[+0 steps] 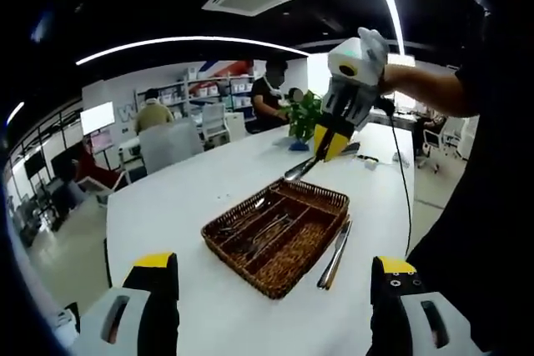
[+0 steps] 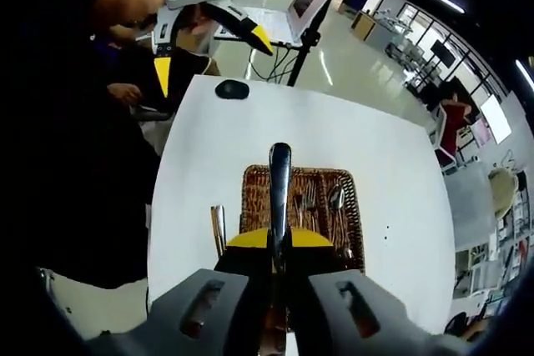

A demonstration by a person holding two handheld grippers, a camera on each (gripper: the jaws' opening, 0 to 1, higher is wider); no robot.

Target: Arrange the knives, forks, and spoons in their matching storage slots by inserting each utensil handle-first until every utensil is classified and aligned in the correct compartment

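Right hand-held gripper (image 1: 331, 141) clamping utensil (image 2: 279, 181) by one end, hovering above wicker basket (image 1: 310, 249). Left hand-held gripper (image 1: 275, 285) gaping wide, empty. Utensils (image 1: 335, 254) lying on counter (image 1: 192, 198) at basket's 3 o'clock. Risk: poor aim dropping utensil into wrong slot.

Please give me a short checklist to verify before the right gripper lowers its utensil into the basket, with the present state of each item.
1. Right gripper shut on the utensil: ok, the jaws are closed around it.
2. Utensil type known: cannot tell; its free end looks plain and rounded, and the clamped end is hidden.
3. Utensil above the wicker basket: ok, the left gripper view shows it held over the far end.
4. Matching compartment identified: cannot tell; cutlery lies in the slots, but the kinds are too small to sort.
5. Left gripper out of the way: ok, open, empty and away from the basket.
6. All utensils stored: not ok, a knife lies on the table beside the basket.
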